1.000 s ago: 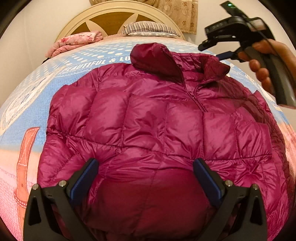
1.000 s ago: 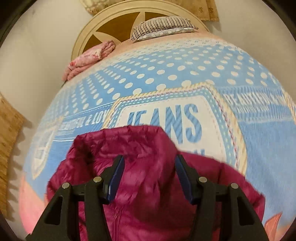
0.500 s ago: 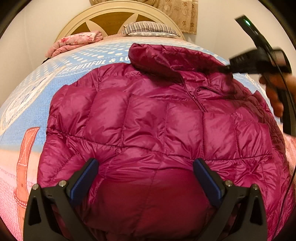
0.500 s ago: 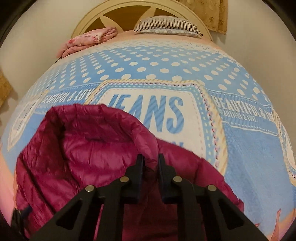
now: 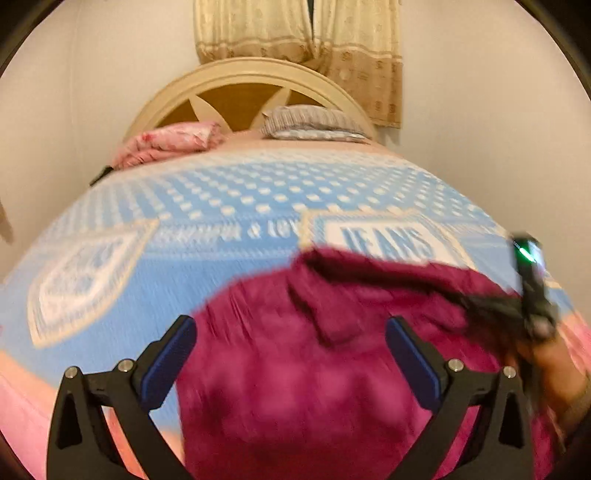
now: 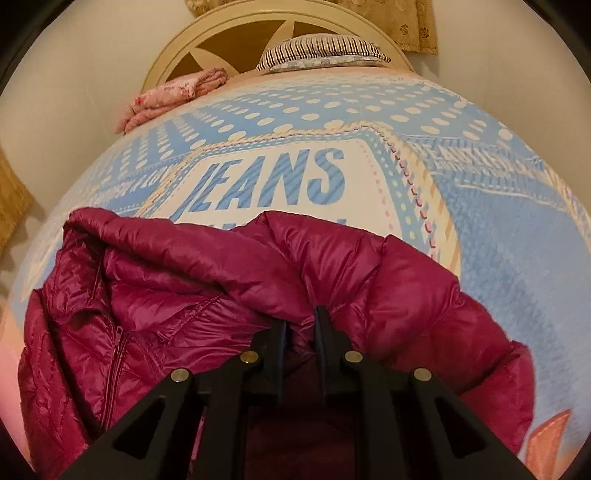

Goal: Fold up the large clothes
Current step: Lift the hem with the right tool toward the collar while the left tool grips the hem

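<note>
A magenta puffer jacket (image 6: 184, 314) lies front side up on the blue patterned bedspread (image 6: 498, 240), zip showing at the left. My right gripper (image 6: 300, 321) is shut on a pinch of the jacket's fabric near the collar, and the cloth bunches up around its fingertips. The left wrist view is blurred by motion. There my left gripper (image 5: 290, 325) stands open above the jacket (image 5: 295, 387) with nothing pressed between its blue pads. A hand (image 5: 546, 354) holding the right gripper shows at the right edge.
A striped pillow (image 6: 321, 50) and a folded pink blanket (image 6: 173, 92) lie at the head of the bed against the cream headboard (image 6: 229, 40). A beige curtain (image 5: 295, 33) hangs behind it. Pale walls flank the bed on both sides.
My right gripper closed on the jacket's collar fabric and dragged it, bunching the shoulder. My left gripper, still open, lifted and tilted up, so more of the bed shows.
</note>
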The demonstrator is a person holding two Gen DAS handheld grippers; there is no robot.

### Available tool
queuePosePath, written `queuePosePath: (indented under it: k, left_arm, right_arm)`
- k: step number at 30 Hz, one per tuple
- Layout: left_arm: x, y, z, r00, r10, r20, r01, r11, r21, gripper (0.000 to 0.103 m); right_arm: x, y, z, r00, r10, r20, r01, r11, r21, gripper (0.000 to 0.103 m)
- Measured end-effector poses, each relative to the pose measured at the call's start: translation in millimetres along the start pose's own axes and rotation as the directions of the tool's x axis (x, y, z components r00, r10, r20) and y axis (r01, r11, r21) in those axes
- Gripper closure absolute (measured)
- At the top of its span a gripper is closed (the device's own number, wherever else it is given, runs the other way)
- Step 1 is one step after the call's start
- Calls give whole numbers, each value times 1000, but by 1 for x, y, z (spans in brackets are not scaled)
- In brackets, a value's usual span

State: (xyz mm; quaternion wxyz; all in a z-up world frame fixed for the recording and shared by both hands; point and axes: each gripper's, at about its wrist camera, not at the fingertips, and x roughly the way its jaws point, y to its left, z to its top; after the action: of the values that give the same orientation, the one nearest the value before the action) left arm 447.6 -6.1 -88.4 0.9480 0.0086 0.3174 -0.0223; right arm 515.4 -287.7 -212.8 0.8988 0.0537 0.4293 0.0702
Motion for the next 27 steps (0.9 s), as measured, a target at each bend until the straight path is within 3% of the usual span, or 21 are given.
queuePosePath:
  k: [4,6,8,11,13,20,22,26,27]
  left_arm:
    - [40,-15,25,998,55,12,-56,994,96,0]
    - [74,-17,24,996,52,-76,-44,994,99,0]
    - [94,-21,18,989,96,-116,-83,990,114,0]
    - [113,-27,-3,979,95,-179,-76,991,111,10]
    - [133,-25,-23,952,120,-283,-93,990,106,11]
    - [134,-11,-34,963,82,-257,-83,997,7,3]
    - [135,-10,-34,962,79,-260,-81,997,4,3]
    - [135,-11,-35,964,80,-255,-82,997,1,2]
    - [135,-12,-35,964,81,-253,-83,997,2,2]
  right_arm:
    - [1,-10,-3,998,61,24,-62,997,49,90]
    - [3,-14,-3,996,90,24,-91,993,74,90]
    - [3,-16,-3,995,101,26,-102,991,81,90]
    - [4,-15,-3,994,103,31,-105,991,81,90]
    - [4,-16,-4,993,113,33,-116,989,88,90]
    - [-5,-20,-6,993,111,50,-116,989,96,88]
    - [-28,-16,-7,991,70,112,-79,994,75,81]
    - [-85,-7,4,952,57,300,-84,993,79,42]
    - [-90,-2,11,948,43,315,-74,993,87,39]
